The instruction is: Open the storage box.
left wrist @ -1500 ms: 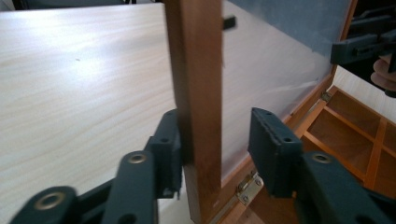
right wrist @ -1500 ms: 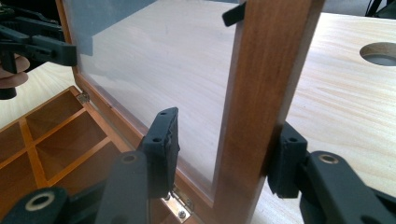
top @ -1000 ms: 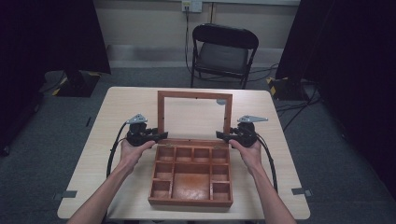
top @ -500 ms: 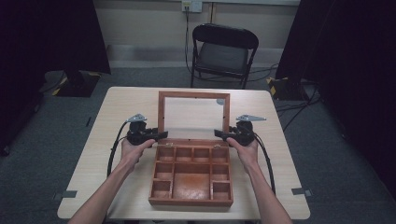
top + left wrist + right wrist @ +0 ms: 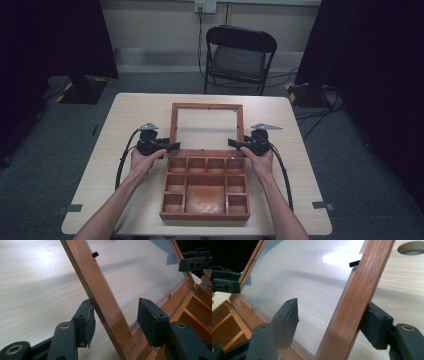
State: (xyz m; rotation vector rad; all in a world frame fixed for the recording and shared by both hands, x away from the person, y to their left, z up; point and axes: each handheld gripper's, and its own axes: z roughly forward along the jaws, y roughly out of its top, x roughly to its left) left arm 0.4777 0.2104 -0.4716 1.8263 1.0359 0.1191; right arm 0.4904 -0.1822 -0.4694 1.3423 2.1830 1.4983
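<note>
The reddish-brown wooden compartment box [image 5: 205,187] sits at the table's six o'clock edge, its glass-paned wooden lid [image 5: 206,127] already swung up and leaning back toward twelve o'clock, so the opening looks largely done. The left gripper [image 5: 167,146] and right gripper [image 5: 235,144] each straddle a side rail with jaws spread wider than the wood, one pad touching or nearly so, gripping nothing. Judging by that, what remains is letting the lid rest and drawing both grippers away.
</note>
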